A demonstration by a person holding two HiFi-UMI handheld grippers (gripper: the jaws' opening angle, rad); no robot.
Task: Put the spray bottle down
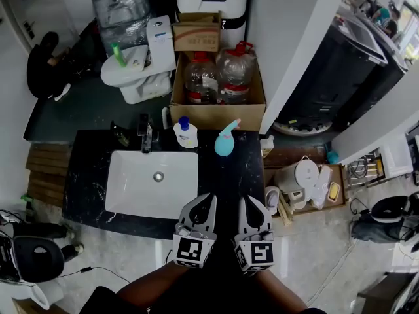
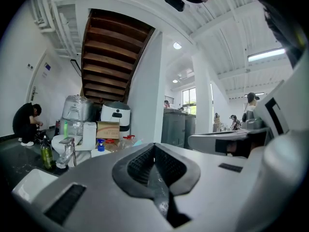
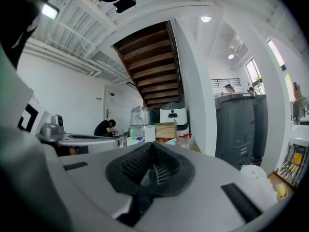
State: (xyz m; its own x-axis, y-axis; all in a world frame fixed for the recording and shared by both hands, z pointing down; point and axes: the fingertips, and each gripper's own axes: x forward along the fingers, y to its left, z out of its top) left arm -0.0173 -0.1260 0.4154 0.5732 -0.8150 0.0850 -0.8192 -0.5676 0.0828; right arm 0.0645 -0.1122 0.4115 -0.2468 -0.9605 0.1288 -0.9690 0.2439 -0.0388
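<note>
I see the left gripper (image 1: 209,199) and right gripper (image 1: 244,201) side by side, fingers (image 2: 140,161) closed on nothing. The teal spray bottle (image 1: 226,142) stands upright on the dark surface (image 1: 88,159), right of the sink (image 1: 131,195), well apart from both.

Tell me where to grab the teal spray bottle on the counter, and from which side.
Probably the neck just under the trigger head of the teal spray bottle, coming in level from the front. It stands upright, its body is wide and rounded, and a cardboard box blocks the back.
</note>
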